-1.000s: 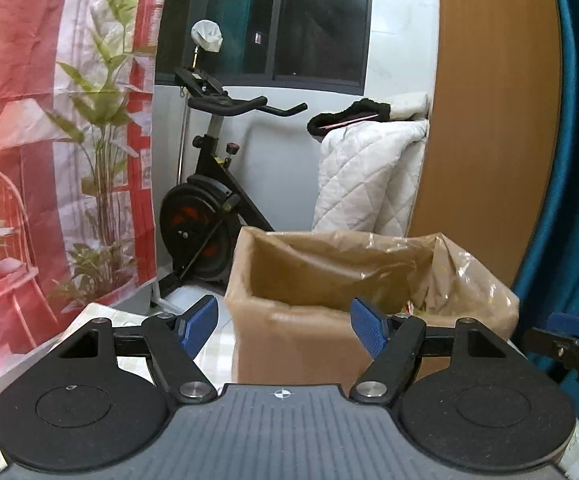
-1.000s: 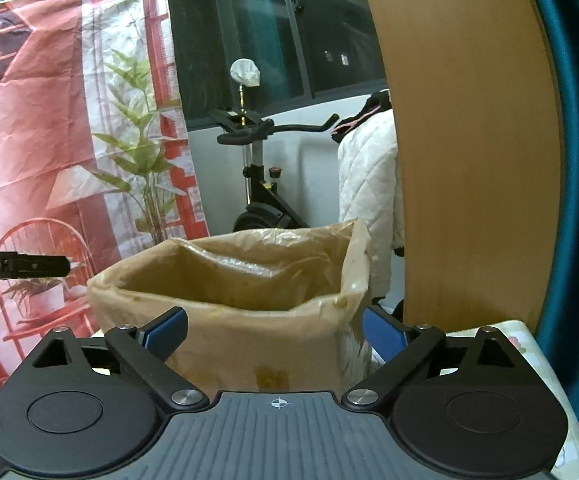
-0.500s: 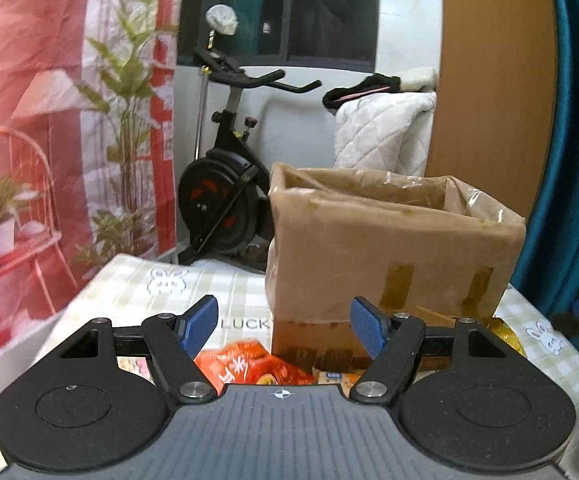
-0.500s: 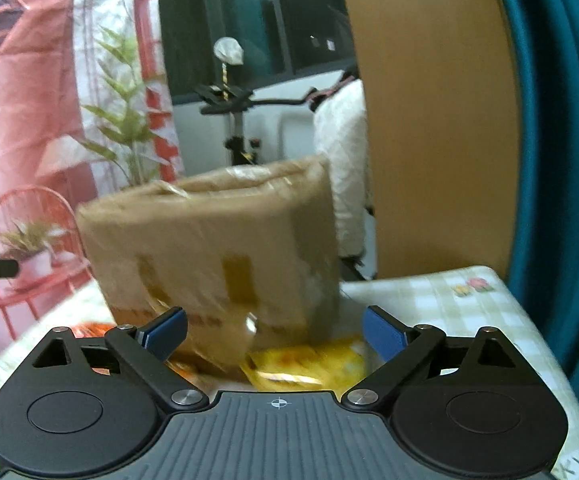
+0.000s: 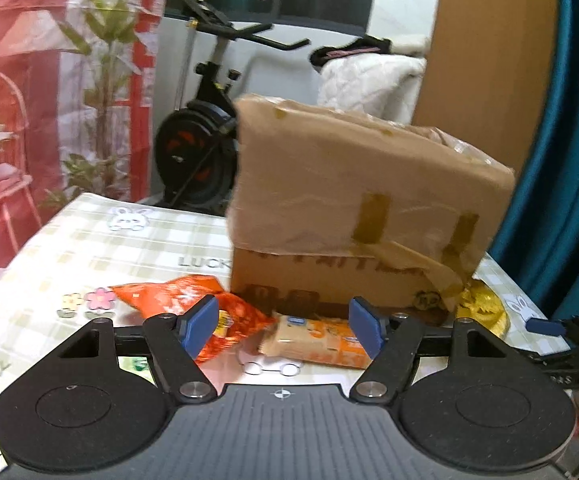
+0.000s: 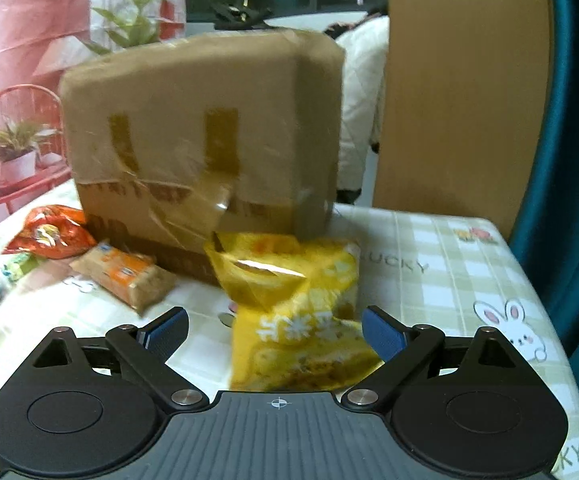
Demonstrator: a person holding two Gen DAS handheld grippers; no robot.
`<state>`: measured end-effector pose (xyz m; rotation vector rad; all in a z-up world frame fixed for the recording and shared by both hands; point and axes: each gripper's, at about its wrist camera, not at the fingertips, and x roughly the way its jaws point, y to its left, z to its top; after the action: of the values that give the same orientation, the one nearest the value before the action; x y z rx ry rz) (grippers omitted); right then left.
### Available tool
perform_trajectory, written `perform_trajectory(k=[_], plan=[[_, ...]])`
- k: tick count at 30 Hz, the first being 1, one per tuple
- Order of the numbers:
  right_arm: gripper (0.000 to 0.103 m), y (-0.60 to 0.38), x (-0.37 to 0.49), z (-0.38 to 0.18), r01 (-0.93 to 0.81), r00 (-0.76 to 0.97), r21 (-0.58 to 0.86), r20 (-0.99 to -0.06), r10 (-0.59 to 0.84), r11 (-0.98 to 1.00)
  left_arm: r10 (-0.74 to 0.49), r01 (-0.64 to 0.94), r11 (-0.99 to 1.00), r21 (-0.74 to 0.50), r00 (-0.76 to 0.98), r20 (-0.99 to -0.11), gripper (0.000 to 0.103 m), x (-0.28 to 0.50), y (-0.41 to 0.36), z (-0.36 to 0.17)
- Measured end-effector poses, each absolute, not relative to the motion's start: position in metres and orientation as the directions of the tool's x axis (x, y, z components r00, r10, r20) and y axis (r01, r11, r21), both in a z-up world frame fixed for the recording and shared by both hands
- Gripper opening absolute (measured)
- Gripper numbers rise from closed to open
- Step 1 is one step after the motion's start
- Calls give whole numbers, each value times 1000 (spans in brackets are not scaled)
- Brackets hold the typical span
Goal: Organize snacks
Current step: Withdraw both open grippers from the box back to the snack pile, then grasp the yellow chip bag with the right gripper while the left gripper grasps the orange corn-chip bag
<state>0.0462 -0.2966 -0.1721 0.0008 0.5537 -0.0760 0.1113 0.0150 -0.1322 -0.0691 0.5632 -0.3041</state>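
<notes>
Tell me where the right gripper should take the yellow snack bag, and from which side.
Judging from the right wrist view, the yellow snack bag lies lengthwise toward the right gripper, its far end against the cardboard box. Come in low from the near side and pinch the puffy near half across its width; the open jaws already straddle it, and the crumpled far end looks harder to reach.

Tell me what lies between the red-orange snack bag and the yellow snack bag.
An orange cracker packet lies between red-orange bag and yellow bag, clearest in the right wrist view.
</notes>
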Motion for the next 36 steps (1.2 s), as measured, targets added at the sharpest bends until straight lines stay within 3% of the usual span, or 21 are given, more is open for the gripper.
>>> perform_trajectory(k=[17,21,25,36], plan=[[93,-316,86,-196,99,878,30,-474,-73,995,-215,161,976,-143,784,-582,73,104,42,-171],[82,-323,94,-208,138,865,86,-496,-77,987,-195,131,980,-150,790,-581,73,107,51,-171],[71,-326,83,-212,139,893,141,-447,-62,980,-188,129,981,-142,794,-579,73,109,49,-172],[68,-321,61,-214,157,929,131,-356,-101,979,-130,64,989,-135,810,-572,73,121,56,-173]])
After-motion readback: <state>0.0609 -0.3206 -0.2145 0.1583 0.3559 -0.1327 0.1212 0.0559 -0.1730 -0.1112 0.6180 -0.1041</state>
